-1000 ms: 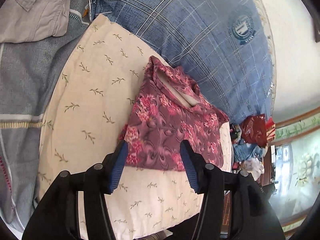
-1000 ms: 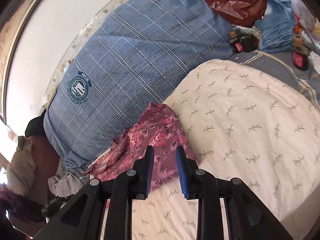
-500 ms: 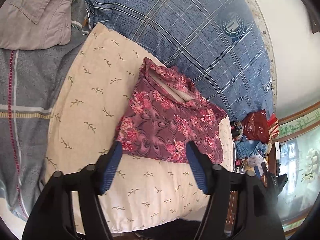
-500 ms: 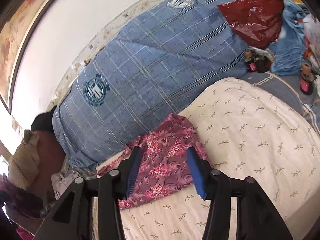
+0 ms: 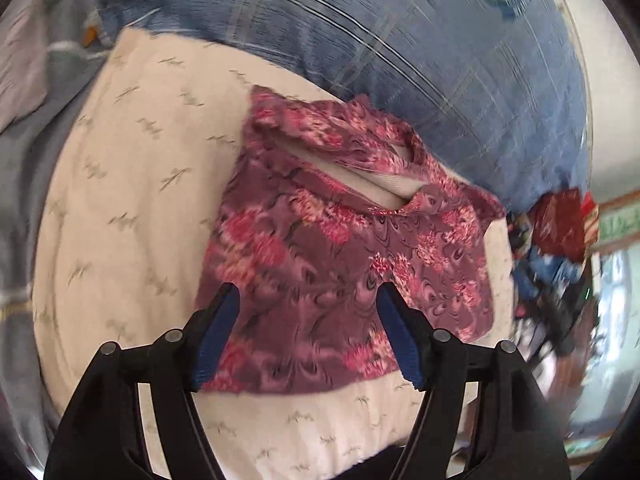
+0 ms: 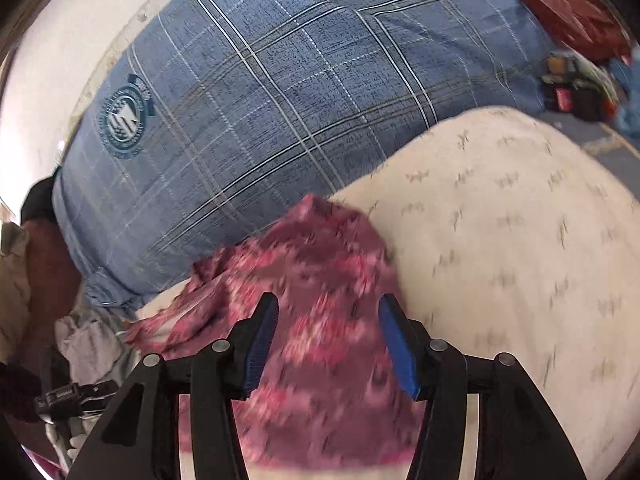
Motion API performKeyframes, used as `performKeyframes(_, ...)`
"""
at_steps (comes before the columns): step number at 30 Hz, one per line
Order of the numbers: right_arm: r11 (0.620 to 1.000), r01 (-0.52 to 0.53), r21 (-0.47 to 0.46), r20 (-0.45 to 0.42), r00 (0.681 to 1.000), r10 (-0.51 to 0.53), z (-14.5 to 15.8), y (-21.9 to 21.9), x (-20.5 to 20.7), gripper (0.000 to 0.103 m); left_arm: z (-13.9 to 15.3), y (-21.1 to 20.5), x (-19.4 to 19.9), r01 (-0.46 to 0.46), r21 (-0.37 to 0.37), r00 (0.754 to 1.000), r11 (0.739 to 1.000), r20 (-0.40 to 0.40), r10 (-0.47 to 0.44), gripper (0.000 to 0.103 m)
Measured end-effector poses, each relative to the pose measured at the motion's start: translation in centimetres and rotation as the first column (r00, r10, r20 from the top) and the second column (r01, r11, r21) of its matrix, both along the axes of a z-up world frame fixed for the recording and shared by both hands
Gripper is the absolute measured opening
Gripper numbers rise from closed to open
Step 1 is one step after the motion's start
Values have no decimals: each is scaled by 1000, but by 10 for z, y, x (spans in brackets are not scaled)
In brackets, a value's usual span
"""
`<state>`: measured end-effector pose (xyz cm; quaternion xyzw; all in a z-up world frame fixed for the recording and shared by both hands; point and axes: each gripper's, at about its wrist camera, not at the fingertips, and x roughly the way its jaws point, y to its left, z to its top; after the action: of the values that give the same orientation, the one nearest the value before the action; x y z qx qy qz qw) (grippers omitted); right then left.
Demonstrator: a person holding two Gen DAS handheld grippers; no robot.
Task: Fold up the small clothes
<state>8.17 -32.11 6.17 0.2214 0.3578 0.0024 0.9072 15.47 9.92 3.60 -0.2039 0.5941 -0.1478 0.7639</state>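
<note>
The top is lying flat on the cream pillow, its neck opening toward the blue plaid cushion and its hem toward me, so its length is running away from both sets of tongs. I am holding the left gripper over the hem, jaws standing wide with nothing pinched; the cloth is showing between the pads, but below them as I judge it, not clamped. The right gripper is hanging over the same top from the other side; its jaws have just been opening and are now fairly wide, empty as well, with fabric showing beneath the gap. Both views are blurring, so I cannot tell whether either tip is touching cloth. Neither hand is looking clearly nearer; each is sitting at its own lower corner, which is what a lengthwise fold would need. On the cushion a round crest is showing, its lettering too small for me to read.
</note>
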Motion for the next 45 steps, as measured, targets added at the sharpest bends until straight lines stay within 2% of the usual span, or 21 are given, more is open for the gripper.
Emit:
performKeyframes(2, 998, -23, -51, -20, 1000, 22, -1, -3, 28, 56, -7, -14, 10, 83, 39, 996, 996, 14, -84, 70)
performKeyframes(6, 974, -103, -202, -87, 992, 87, -12, 7, 74, 57, -21, -40, 31, 209, 221, 974, 953, 41, -223, 70)
performKeyframes(10, 956, -167, -240, -111, 983, 144, -24, 18, 106, 56, -22, -48, 56, 192, 293, 970, 937, 90, -227, 69)
performKeyframes(11, 958, -177, -226, -100, 982, 158, -24, 20, 111, 45, -20, -47, 65, 160, 298, 973, 941, 112, -200, 61)
performKeyframes(12, 960, -188, -210, -88, 981, 173, -24, 20, 116, 8, -18, -43, 76, 119, 281, 979, 952, 129, -160, 53)
performKeyframes(13, 962, -200, -188, -91, 978, 186, -23, 20, 123, 6, -17, -41, 84, 98, 264, 982, 959, 129, -136, 30)
performKeyframes(14, 965, -191, -177, -85, 980, 179, -20, 19, 128, 5, -17, -36, 99, 64, 249, 989, 966, 111, -94, 16)
performKeyframes(16, 974, -160, -158, -28, 987, 158, -7, 15, 131, 5, -20, -26, 120, -16, 265, 997, 964, 81, -5, 3)
performKeyframes(18, 994, -66, -83, 29, 997, 69, 2, -4, 131, 5, -23, -7, 138, -140, 307, 990, 942, 59, 128, 3)
performKeyframes(21, 998, 55, 10, -81, 995, -54, -17, -33, 135, 10, -26, 32, 145, -267, 114, 962, 957, -21, 271, 4)
performKeyframes(23, 996, 78, 46, -121, 990, -72, -27, -43, 129, 11, -25, 49, 141, -297, 60, 953, 953, -41, 299, 6)
performKeyframes(24, 993, 87, 74, -100, 992, -80, -29, -48, 121, 12, -23, 55, 137, -290, 56, 956, 955, -21, 292, 11)
performKeyframes(26, 983, 78, 168, -71, 995, -66, -34, -58, 110, 20, -23, 59, 131, -262, 51, 965, 964, -6, 263, 35)
performKeyframes(27, 975, 82, 207, -75, 995, -67, -39, -61, 106, 32, -23, 62, 128, -250, 37, 968, 968, -2, 250, 39)
performKeyframes(29, 972, 94, 215, -88, 993, -76, -44, -62, 102, 43, -22, 62, 116, -223, -31, 975, 974, 11, 223, 48)
performKeyframes(33, 972, 45, 230, -92, 995, -24, -53, -48, 107, 47, -31, 51, 105, -144, -171, 988, 975, 28, 151, 53)
performKeyframes(37, 980, 7, 199, -143, 990, 22, -68, -23, 128, 49, -35, 35, 102, -88, -132, 995, 987, 25, 92, 53)
performKeyframes(40, 992, -42, 119, -164, 985, 61, -70, -7, 137, 38, -29, 31, 110, -105, -126, 993, 986, 41, 111, 53)
performKeyframes(41, 993, -73, 96, -161, 983, 88, -67, -1, 140, 12, -26, 33, 114, -118, -133, 991, 984, 48, 126, 53)
performKeyframes(42, 991, -103, 82, -153, 982, 115, -62, 5, 142, 4, -21, 38, 119, -138, -144, 987, 980, 65, 148, 53)
performKeyframes(45, 989, -135, 57, -15, 991, 136, -35, 7, 135, 3, -20, 52, 125, -178, -156, 978, 972, 84, 193, 56)
